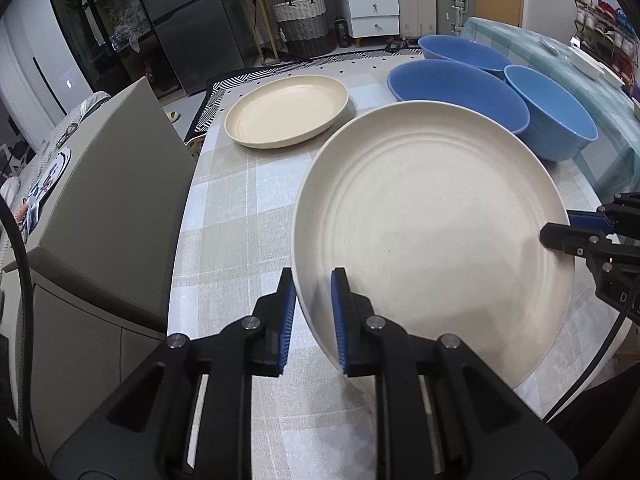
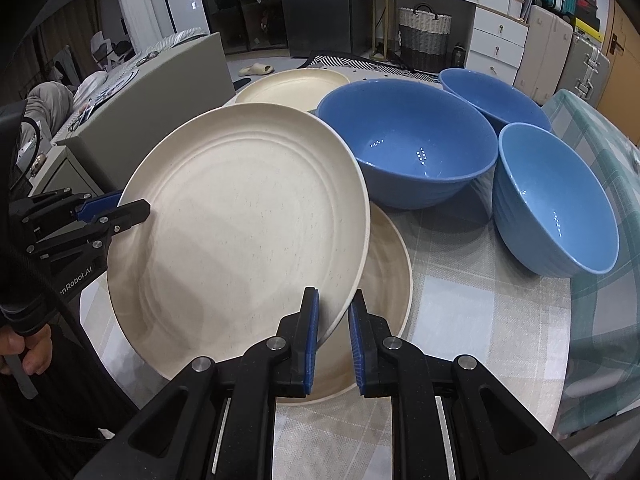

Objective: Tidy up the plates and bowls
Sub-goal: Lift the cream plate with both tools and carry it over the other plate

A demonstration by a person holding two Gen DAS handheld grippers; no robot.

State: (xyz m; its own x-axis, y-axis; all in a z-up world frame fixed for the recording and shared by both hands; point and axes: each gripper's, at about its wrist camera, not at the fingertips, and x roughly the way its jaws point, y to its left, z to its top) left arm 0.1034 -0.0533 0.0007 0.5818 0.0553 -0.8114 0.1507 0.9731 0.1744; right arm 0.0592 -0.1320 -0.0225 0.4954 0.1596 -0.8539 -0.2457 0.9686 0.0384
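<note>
While the table [image 2: 500, 340] carries three blue bowls [image 2: 408, 140] toward its far edge, the lifted cream plate [image 2: 240, 232] hangs tilted over a second plate [image 2: 390, 272] near the front edge. Left gripper [image 1: 314, 312] and right gripper [image 2: 334, 332] each pinch its rim on opposite sides; both should lower evenly, centred, before letting go.

The raised plate [image 2: 240, 232] conceals most of the lower plate [image 2: 386, 280] and part of the far plate [image 2: 292, 88].

i'm seeing the raised plate [image 2: 240, 216] hanging tilted over a second plate [image 2: 384, 300] lying on the table [image 2: 500, 320]; a third plate [image 2: 292, 88] is sitting behind them, and three bowls [image 2: 408, 148] are standing to the right.
</note>
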